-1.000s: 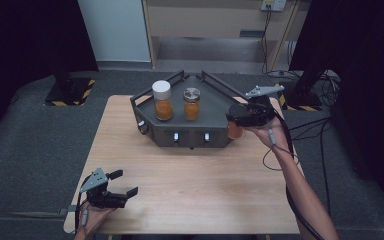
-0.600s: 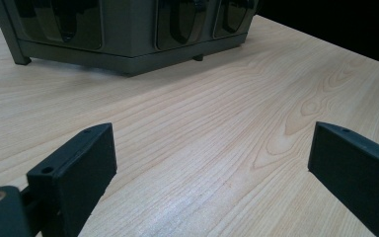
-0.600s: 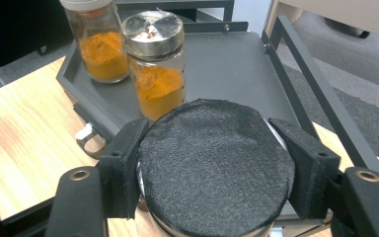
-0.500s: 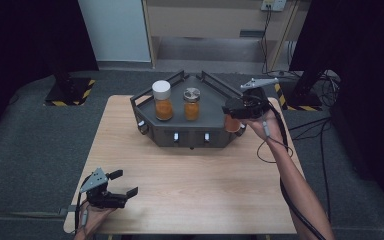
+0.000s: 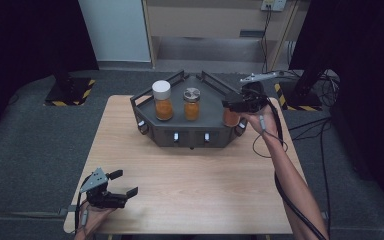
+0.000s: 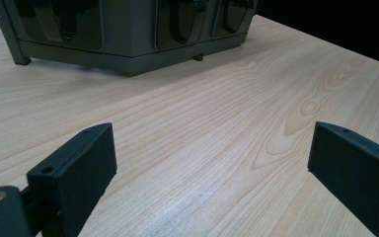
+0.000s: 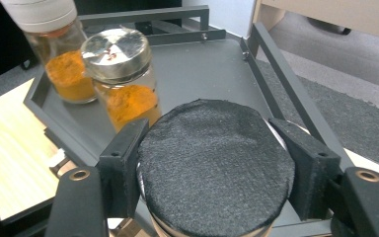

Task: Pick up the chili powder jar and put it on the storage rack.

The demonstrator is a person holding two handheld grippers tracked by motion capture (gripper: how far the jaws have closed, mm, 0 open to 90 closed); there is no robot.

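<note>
**Right tool clamped on a black-lidded spice jar at the tray's right corner; left tool idle and apart**

High view. A light wooden bench (image 5: 190, 175) carries a dark grey metal tray with a raised rail (image 5: 207, 137) at its far middle. On the tray stand a glass jar of orange powder with a white cap (image 5: 162, 100) and, just beside it to the right, a glass jar of orange powder with a silver metal lid (image 5: 192, 103). At the tray's right front corner the right tool (image 5: 234, 106) is clamped on a third glass jar of orange powder with a black lid (image 5: 230, 117), well apart from the other two. The left tool (image 5: 122, 184) lies near the bench's front left corner, well apart from the tray, its jaws spread with nothing between them.

Left gripper view. The two black jaws stand wide apart over bare wood grain; the tray's front wall (image 6: 128, 29) rises in the background.

Right gripper view. Both jaws press on opposite sides of the black-lidded jar (image 7: 217, 163), whose rough-textured lid faces the camera. Behind it, on the tray floor (image 7: 212, 69), the silver-lidded jar (image 7: 121, 79) stands nearer and the white-capped jar (image 7: 59, 54) farther off to the left.
</note>
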